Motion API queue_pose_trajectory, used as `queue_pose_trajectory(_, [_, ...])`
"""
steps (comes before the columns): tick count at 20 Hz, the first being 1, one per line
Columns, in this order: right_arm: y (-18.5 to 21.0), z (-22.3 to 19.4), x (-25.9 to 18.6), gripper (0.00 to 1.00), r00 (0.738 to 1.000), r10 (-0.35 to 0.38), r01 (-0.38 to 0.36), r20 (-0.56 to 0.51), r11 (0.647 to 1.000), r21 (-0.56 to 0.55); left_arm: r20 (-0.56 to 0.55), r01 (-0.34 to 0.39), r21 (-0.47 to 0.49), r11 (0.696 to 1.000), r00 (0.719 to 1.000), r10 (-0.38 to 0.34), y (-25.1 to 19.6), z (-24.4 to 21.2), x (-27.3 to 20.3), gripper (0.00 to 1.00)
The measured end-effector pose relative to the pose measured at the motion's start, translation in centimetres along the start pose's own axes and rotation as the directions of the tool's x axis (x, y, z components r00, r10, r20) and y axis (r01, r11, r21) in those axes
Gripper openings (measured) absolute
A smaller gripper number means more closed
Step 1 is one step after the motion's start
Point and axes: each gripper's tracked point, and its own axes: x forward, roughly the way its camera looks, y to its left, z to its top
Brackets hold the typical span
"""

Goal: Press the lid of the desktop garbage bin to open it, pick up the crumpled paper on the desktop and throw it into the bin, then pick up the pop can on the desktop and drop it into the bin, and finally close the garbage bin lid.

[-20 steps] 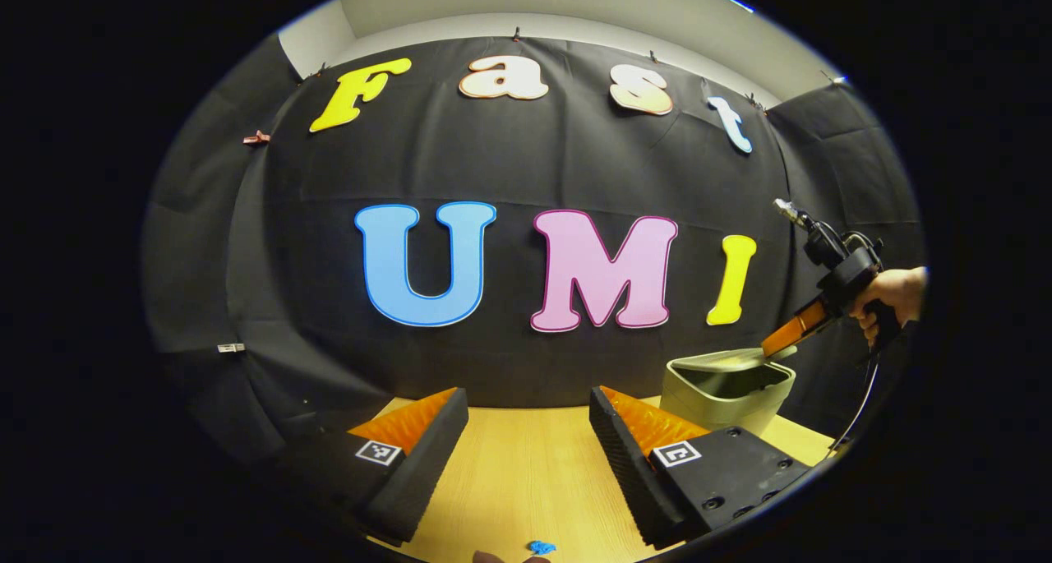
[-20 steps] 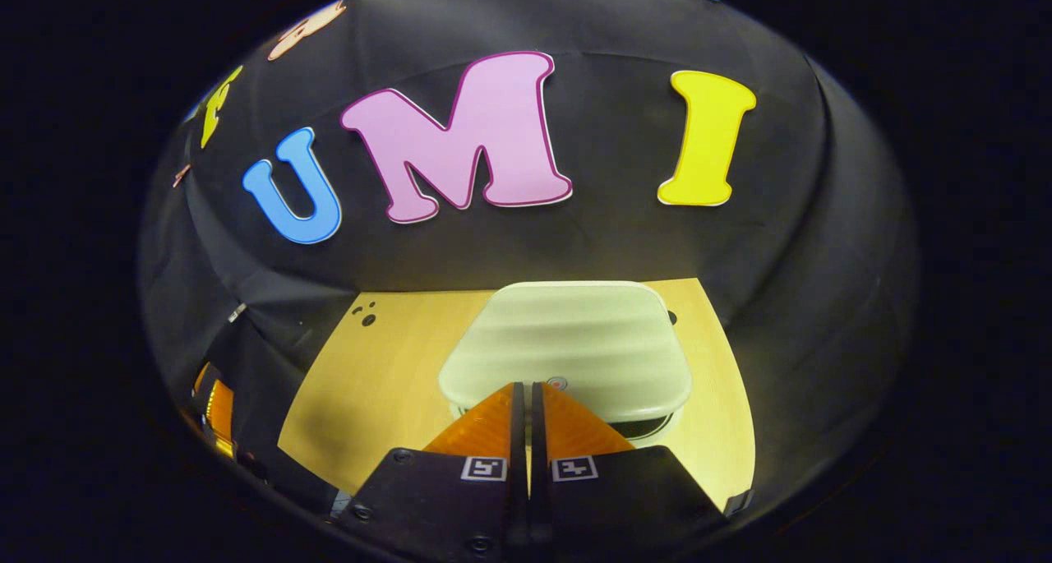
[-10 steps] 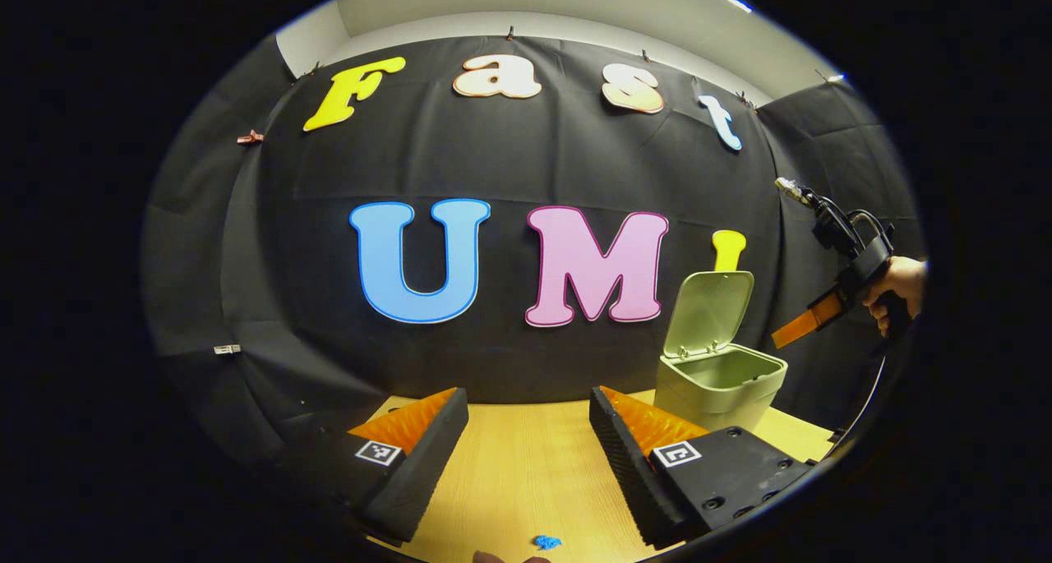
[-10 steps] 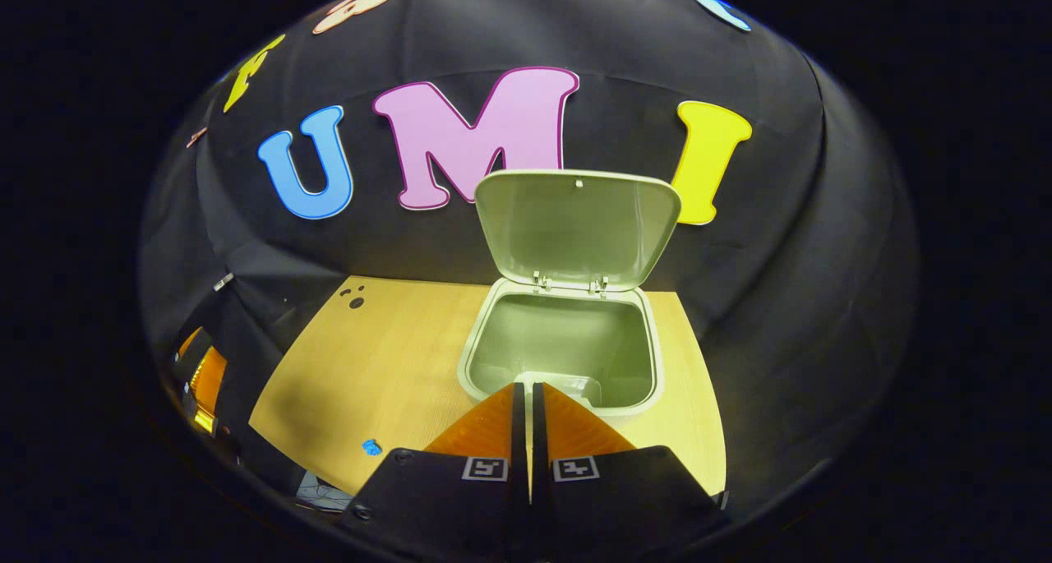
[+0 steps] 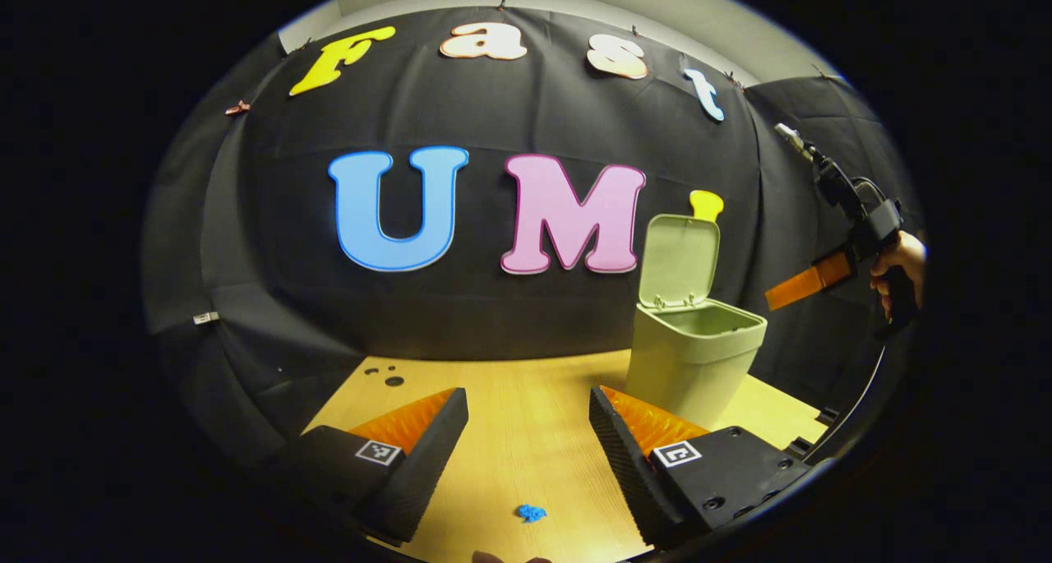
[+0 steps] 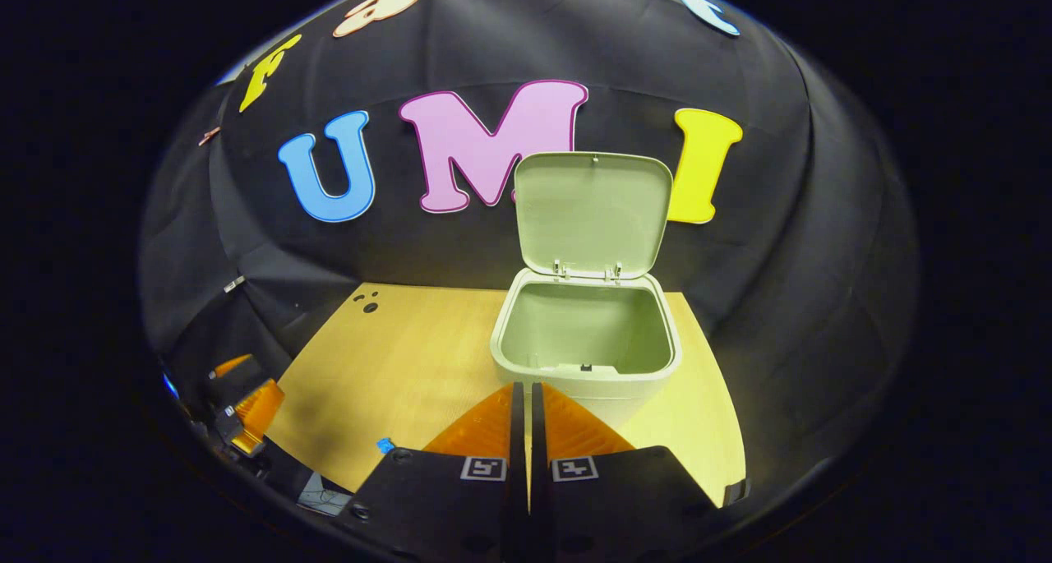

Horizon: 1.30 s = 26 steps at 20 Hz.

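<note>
With the garbage bin (image 6: 585, 357) standing far right on the worktop (image 6: 394, 357), lid (image 6: 593, 214) upright, the pinched-together right tongs (image 6: 521, 399) could knock it closed; left tongs (image 5: 526, 415) gape wide, empty.

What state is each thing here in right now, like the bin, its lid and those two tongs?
Garbage bin: upright on the table, inside looks empty.
Bin lid: flipped up, open.
Left tongs: open, holding nothing.
Right tongs: shut, holding nothing, near the bin's front rim.
Small blue scrap: lying loose on the table.
</note>
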Motion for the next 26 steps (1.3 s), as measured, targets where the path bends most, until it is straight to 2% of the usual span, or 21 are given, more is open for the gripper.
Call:
queue_pose_trajectory(3, [-0.2, -1.1, -0.8, 0.06, 1.000, 0.003, -0.003, -0.002, 1.000, 0.009, -0.073, -0.007, 0.006, 1.000, 0.997, 0.008, -0.1, -3.3, 1.1, 0.96])
queue_pose_trajectory(6, [-0.5, -1.8, -1.4, 0.20, 1.000, 0.009, -0.009, -0.006, 1.000, -0.010, -0.171, -0.018, 0.005, 1.000, 0.985, 0.019, -0.4, -7.2, 2.1, 0.96])
queue_pose_trajectory(7, [-0.4, -1.9, -1.6, 0.21, 1.000, 0.018, -0.018, -0.003, 1.000, -0.012, -0.211, -0.021, -0.011, 1.000, 0.977, 0.018, -0.5, -8.6, 2.5, 0.96])
queue_pose_trajectory(8, [-0.3, -1.8, -1.9, 0.17, 1.000, 0.027, -0.027, 0.003, 1.000, -0.014, -0.250, -0.029, -0.036, 0.999, 0.968, 0.020, -0.7, -10.3, 2.8, 0.96])
queue_pose_trajectory(12, [-0.1, -2.3, -2.5, 0.27, 0.998, 0.060, -0.060, 0.012, 0.998, -0.032, -0.386, -0.066, -0.114, 0.991, 0.922, 0.017, -0.7, -16.2, 4.2, 0.96])
queue_pose_trajectory(16, [0.5, -3.9, -2.4, 0.40, 0.994, 0.107, -0.107, -0.017, 0.994, 0.002, -0.490, -0.108, -0.086, 0.990, 0.870, 0.052, 0.6, -21.4, 5.6, 0.96])
queue_pose_trajectory(19, [0.1, -4.4, -2.4, 0.41, 0.994, 0.104, -0.104, -0.021, 0.995, -0.007, -0.545, -0.094, -0.077, 0.993, 0.838, 0.037, 0.8, -23.8, 6.2, 0.90])
queue_pose_trajectory(26, [-1.9, -4.6, -2.3, 0.42, 0.994, 0.101, -0.101, -0.033, 0.995, 0.001, -0.617, -0.077, -0.004, 0.997, 0.785, 0.059, 0.2, -27.6, 7.5, 0.89])
